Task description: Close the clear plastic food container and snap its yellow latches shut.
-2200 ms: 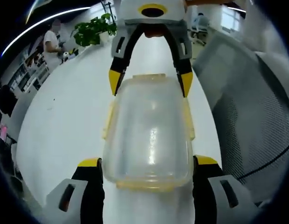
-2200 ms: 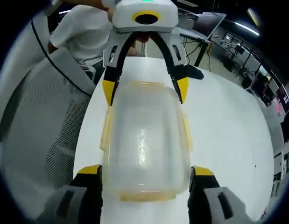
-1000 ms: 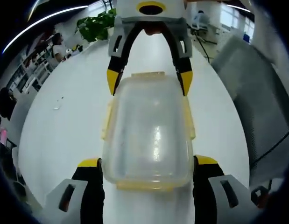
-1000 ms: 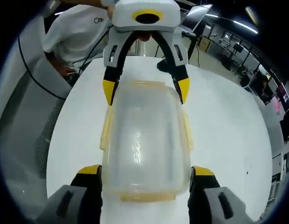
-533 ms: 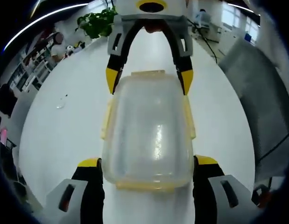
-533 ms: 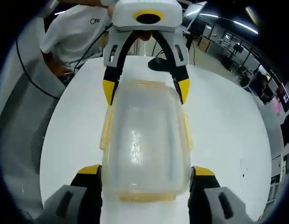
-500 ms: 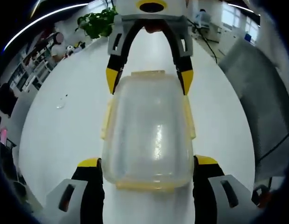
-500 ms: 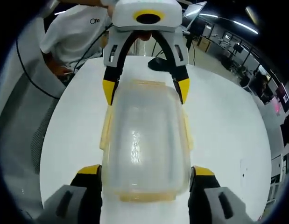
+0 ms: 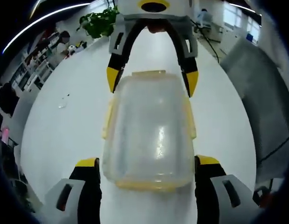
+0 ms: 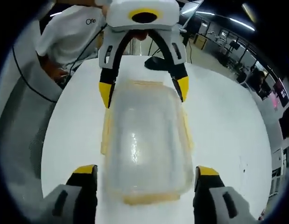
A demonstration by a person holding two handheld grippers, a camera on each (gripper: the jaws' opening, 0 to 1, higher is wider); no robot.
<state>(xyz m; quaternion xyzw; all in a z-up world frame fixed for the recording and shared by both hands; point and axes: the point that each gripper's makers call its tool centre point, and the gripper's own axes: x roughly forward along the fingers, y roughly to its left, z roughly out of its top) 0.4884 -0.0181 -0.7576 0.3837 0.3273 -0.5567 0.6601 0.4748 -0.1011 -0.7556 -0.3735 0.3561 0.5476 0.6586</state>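
A: Where is the container?

B: On the white table (image 9: 65,135), lid on. In the left gripper view the container (image 9: 151,130) lies lengthwise between the two grippers; same in the right gripper view (image 10: 144,140).

A: Left gripper?

B: Left gripper (image 9: 146,175) has its jaws spread, one yellow-tipped jaw on each side of the container's near end. The tips sit just beside the walls; contact cannot be told. In the right gripper view it (image 10: 142,91) comes in from the top, straddling the far end.

A: Right gripper?

B: Right gripper (image 10: 146,179) also spread wide, jaws flanking its end of the container. Slightly blurred there; looks apart from the walls. In the left gripper view it (image 9: 151,79) enters from the top, tips beside the far corners.

A: Latches?

B: Yellow latches (image 9: 107,120) along the long sides lie close against the container; another yellow tab (image 9: 149,73) at the far end. Locked or not: cannot tell.

A: Surroundings?

B: Plant (image 9: 100,23) at the far end of the table, mesh chair (image 9: 263,107) beside it. Person in a white shirt (image 10: 72,35) past the table in the right gripper view.
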